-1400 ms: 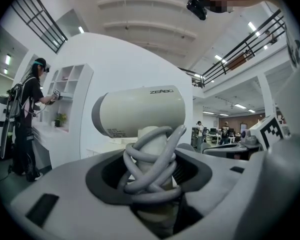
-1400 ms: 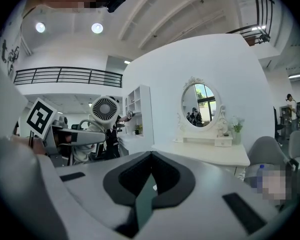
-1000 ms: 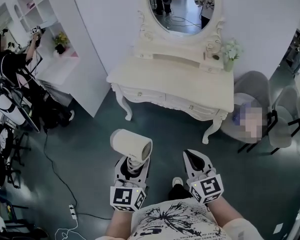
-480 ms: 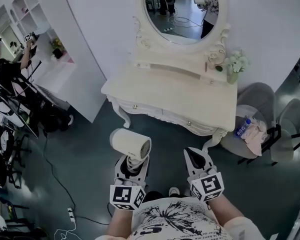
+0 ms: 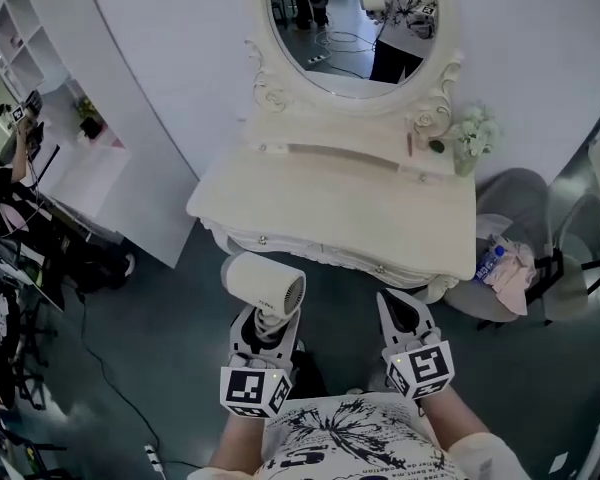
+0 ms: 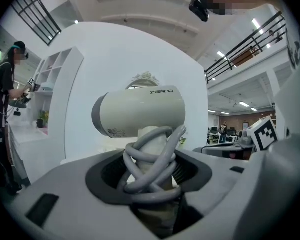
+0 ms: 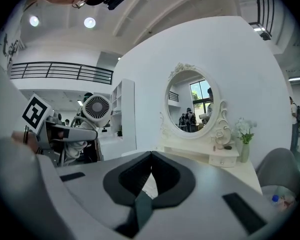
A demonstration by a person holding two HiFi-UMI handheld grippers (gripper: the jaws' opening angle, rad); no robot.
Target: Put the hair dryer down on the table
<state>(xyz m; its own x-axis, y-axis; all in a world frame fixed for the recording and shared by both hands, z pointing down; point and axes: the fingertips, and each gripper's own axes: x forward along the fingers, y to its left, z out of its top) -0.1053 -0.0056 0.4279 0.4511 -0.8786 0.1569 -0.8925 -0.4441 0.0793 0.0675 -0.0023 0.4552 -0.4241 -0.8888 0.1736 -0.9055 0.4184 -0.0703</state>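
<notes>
A white hair dryer stands upright in my left gripper, which is shut on its handle. In the left gripper view the dryer's barrel points sideways, and its grey cord is wound round the handle between the jaws of the left gripper. The dryer hangs just in front of the front edge of the white dressing table, not over its top. My right gripper is beside it to the right, shut and empty, tips touching in the right gripper view, where the dryer shows at the left.
An oval mirror stands at the back of the table, and a vase of flowers at its right rear corner. A grey chair with a bottle and cloth stands right of the table. White shelves and a person are at the left.
The dressing table has come nearer and now reaches down close to both grippers. The dryer stays held in the left gripper; the right gripper stays shut.
</notes>
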